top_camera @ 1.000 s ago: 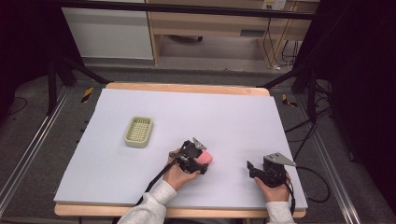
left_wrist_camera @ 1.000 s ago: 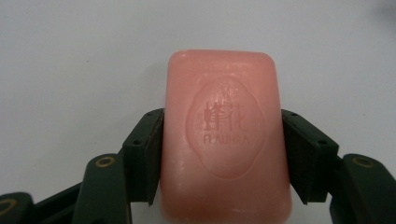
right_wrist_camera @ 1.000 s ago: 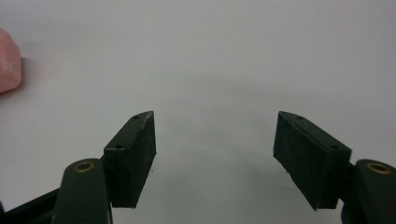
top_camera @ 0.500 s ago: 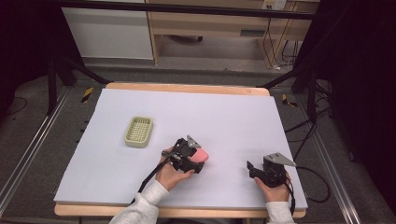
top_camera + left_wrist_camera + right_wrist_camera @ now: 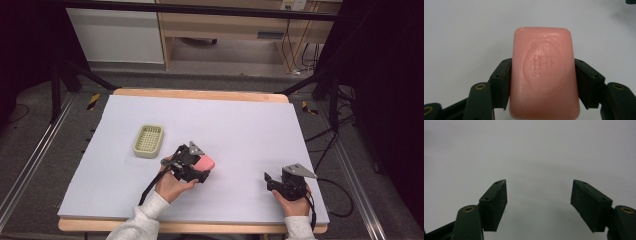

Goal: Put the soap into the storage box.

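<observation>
High view, left tool (image 5: 196, 167): clamped on a pink soap bar (image 5: 205, 162), just below the middle of the frame, above the pale counter (image 5: 240, 125); the person's left hand (image 5: 172, 182) grips it from the lower left.
High view, soap dish (image 5: 149, 140): a pale green slatted tray, up and to the left of the left tool, near but apart from it; its long axis runs roughly toward the top of the frame; nothing lies in it.
High view, the deciding relation: the dish lies to the upper left of the held bar, and the left hand is far nearer to it than the right; I judge the move ahead is to carry the bar over and turn its long axis to match the dish.
High view, right tool (image 5: 280, 182): at the lower right, well apart from soap and dish, held by the right hand (image 5: 292, 202).
Left gripper view, soap bar (image 5: 543, 72): fills the centre, long axis pointing up the frame away from the camera, stamped face upward; both black pads (image 5: 503, 83) press flat on its long sides.
Left gripper view, counter (image 5: 461, 30): plain pale surface behind the bar.
Right gripper view, right tool (image 5: 539, 205): jaws stand wide apart with nothing between them, over bare counter (image 5: 536, 152).
</observation>
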Demonstrator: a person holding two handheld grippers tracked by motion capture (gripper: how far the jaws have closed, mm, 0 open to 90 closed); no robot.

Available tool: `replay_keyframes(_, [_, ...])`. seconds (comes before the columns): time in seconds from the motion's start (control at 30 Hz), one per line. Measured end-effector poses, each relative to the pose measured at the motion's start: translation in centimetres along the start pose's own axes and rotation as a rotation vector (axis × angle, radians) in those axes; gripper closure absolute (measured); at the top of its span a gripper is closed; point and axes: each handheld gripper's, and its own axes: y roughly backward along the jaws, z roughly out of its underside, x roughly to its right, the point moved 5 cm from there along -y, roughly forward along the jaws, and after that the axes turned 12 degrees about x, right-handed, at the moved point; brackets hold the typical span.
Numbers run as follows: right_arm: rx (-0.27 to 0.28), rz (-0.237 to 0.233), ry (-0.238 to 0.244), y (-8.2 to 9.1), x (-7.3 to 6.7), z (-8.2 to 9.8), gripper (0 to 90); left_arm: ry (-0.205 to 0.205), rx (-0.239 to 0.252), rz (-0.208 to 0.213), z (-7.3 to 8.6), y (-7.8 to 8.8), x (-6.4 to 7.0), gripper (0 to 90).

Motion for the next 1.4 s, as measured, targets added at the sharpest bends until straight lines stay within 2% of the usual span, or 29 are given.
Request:
replay_keyframes(0.4, [0.000, 0.002, 0.003, 0.0, 0.0, 0.0, 29.4, 0.003, 0.000, -0.016, 0.3, 1.4, -1.5, 37.2])
replay_keyframes(0.5, [0.000, 0.001, 0.001, 0.0, 0.0, 0.0, 29.4, 0.020, 0.009, -0.024, 0.4, 1.8, -2.0, 37.2])
replay_keyframes(0.73, [0.000, 0.002, 0.004, 0.0, 0.0, 0.0, 29.4, 0.028, 0.019, -0.036, 0.4, 2.7, -3.0, 37.2])
replay_keyframes(1.4, [0.002, -0.001, 0.001, 0.0, 0.0, 0.0, 29.5, 0.076, 0.048, -0.108, 0.0, 5.1, -6.6, 37.2])
